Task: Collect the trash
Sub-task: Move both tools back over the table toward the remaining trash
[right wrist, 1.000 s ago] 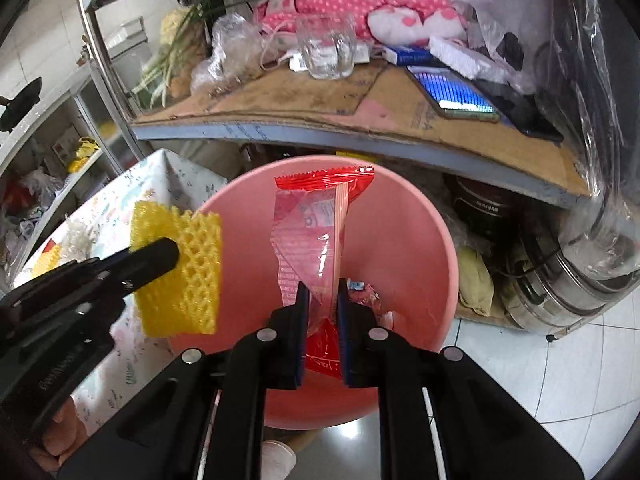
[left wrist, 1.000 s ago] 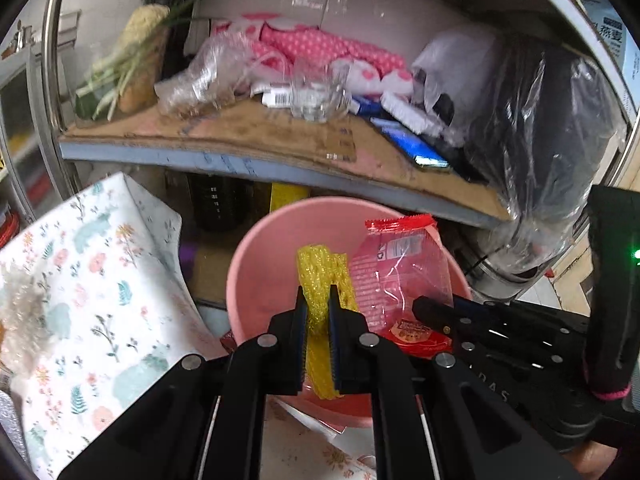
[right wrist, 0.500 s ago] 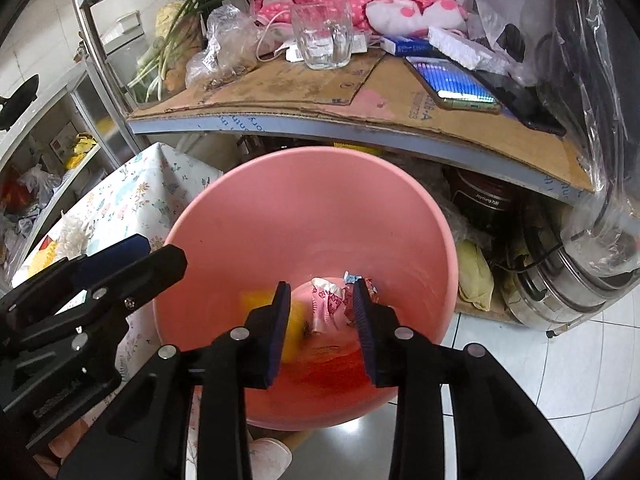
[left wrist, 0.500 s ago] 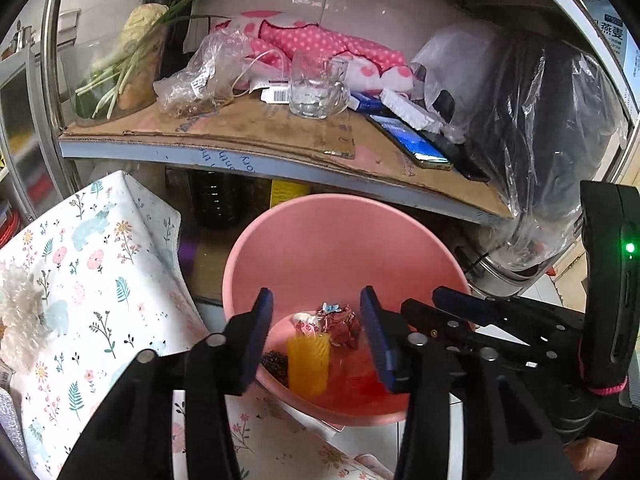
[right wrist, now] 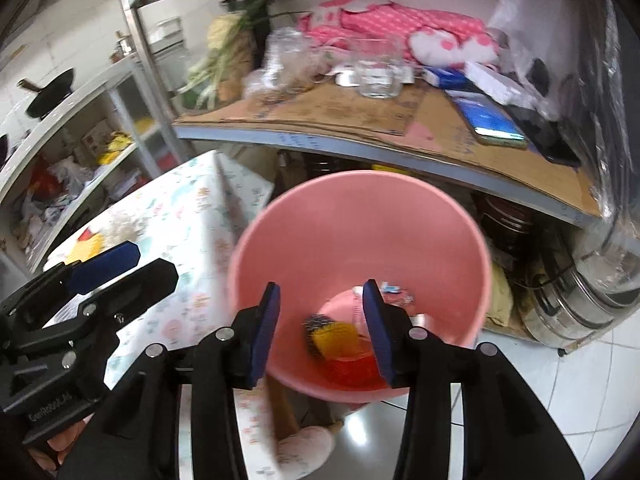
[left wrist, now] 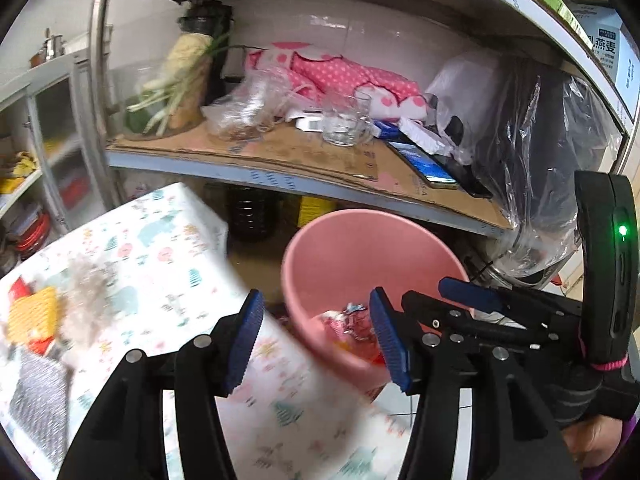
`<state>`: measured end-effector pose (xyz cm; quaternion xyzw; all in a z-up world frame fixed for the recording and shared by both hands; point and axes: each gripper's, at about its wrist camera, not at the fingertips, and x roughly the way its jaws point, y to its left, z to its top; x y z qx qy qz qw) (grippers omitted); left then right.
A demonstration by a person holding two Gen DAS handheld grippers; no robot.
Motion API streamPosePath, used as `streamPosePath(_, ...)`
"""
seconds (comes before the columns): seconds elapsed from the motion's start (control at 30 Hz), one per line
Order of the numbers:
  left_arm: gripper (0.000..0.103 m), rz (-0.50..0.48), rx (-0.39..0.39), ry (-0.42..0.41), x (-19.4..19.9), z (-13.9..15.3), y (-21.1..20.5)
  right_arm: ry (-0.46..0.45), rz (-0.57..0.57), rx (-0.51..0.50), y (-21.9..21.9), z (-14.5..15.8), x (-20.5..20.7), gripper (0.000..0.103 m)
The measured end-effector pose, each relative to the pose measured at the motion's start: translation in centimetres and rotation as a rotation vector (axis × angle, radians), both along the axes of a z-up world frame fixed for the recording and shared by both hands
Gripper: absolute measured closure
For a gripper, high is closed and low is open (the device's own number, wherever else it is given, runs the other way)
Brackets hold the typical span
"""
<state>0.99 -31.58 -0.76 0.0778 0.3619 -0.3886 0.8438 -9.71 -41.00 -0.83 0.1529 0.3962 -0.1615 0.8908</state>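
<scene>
- Left gripper [left wrist: 316, 338]: jaws apart, just been opening, nothing between the blue pads; seen over the table edge and the near rim of the bucket.
- Right gripper [right wrist: 320, 330]: jaws apart, likewise just been opening, nothing between the pads; seen above the mouth of the bucket.
- Pink bucket [right wrist: 452, 216]: standing on the floor just beside the table, below the front edge of the shelf; upright, mouth open to both cameras.
- Yellow foam net [right wrist: 336, 336]: lying at the bottom of the bucket, free of both grippers.
- Red snack wrapper [right wrist: 352, 364]: at the bottom of the bucket beside and partly under the net; outline blurred.
- Other small scraps [right wrist: 394, 294]: also on the bucket floor, near the far wall; kind not determinable.
- Table [left wrist: 160, 264]: covered with a floral-print cloth, to the left of the bucket.
- Yellow mesh piece [left wrist: 32, 314], a whitish fluffy wad [left wrist: 86, 292] and a silver sheet [left wrist: 38, 398]: resting on the cloth at far left, well apart from both grippers; blurred.
- Shelf [left wrist: 280, 152]: lined with cardboard, above and behind the bucket.
- Glass mug [left wrist: 344, 124], phone [left wrist: 426, 164], pink dotted cloth [left wrist: 344, 76], clear plastic bags [left wrist: 244, 108]: resting on the shelf.
- Steel pot [right wrist: 576, 304]: on the floor to the right of the bucket.
</scene>
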Motion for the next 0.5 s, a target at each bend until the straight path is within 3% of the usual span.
streamPosePath(0.5, 0.048, 0.256, 0.046, -0.028, 0.7, 0.5, 14.2, 0.031, 0.217, 0.018, 9.8, -0.9, 3.4, 0.059)
